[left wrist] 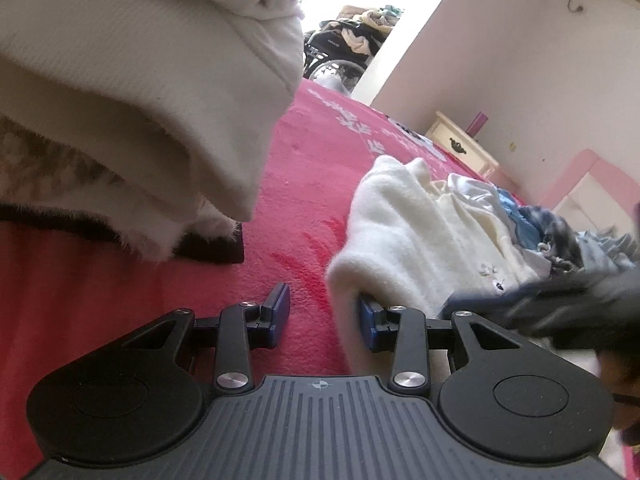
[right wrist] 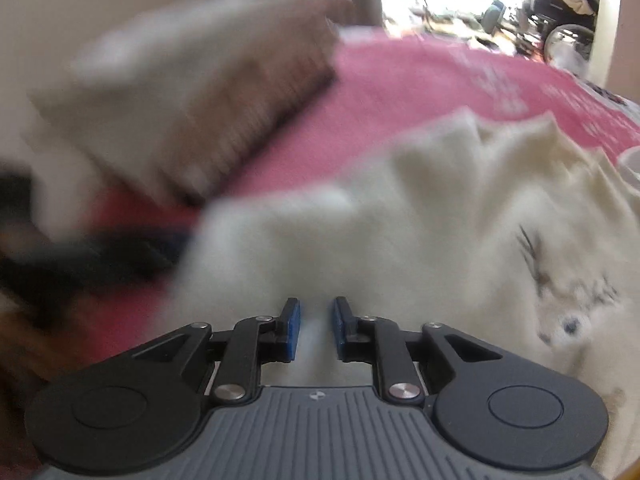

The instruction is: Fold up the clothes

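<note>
Clothes wait on the pink bed [left wrist: 312, 168]: a folded stack [left wrist: 132, 92] on one side, a loose heap beyond. The fluffy white sweater [right wrist: 400, 216] looks soft and light, so I'd pinch a hem edge. My left tongs [left wrist: 326, 316] stand released, one pad touching it. My right tongs [right wrist: 316, 326] are narrowed over its fleece; whether clenched, I cannot tell.

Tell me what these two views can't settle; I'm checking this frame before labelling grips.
- Right wrist view: whether the right tool pinches the white fuzzy garment; motion blur smears the cloth there.
- Left wrist view: the garment's edge covers part of the left tool right pad; contact unclear.
- Left wrist view: folded stack cut off by the frame's top and left edges.
</note>
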Motion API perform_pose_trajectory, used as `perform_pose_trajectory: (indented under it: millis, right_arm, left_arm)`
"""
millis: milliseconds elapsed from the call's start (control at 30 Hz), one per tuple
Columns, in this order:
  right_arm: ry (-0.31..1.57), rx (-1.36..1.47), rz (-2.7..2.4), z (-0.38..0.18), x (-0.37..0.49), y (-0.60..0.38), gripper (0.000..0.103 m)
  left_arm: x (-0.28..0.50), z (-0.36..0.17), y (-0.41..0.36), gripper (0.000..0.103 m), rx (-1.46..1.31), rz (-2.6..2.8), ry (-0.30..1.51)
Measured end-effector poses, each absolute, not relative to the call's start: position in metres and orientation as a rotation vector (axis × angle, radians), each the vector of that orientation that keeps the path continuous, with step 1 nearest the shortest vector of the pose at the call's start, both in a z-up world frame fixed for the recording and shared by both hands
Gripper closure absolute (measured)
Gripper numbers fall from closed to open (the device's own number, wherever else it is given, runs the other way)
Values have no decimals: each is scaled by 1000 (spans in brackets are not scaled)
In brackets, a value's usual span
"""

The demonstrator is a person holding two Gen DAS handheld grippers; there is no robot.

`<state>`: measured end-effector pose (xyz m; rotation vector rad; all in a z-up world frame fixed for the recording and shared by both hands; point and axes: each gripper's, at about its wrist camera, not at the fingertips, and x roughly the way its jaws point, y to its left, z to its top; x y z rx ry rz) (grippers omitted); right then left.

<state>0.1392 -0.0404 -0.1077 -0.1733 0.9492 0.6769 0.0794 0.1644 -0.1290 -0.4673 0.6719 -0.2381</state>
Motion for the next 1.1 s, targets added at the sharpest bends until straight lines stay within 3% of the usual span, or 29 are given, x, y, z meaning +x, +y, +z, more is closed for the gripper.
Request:
perform_pose_trajectory:
  millis: [233, 533, 733, 933, 1100]
  right_arm:
    - [906, -139, 643, -94, 135, -52, 85]
    - [878, -49, 573, -92, 159, -75, 84]
    - [921, -72, 548, -105, 170, -79, 88]
    - [805, -53, 601, -71, 198, -57, 86]
    - [861, -30, 559, -101, 256, -41, 88]
  left_arm:
    - [62, -117, 167, 65, -459, -242, 691]
    - [65, -73, 146, 65, -481, -328, 537]
    - [97, -109, 124, 68, -352, -231, 697]
    - [95, -111, 126, 67, -317, -244, 686]
    - [92, -112, 119, 67, -291, -225, 678]
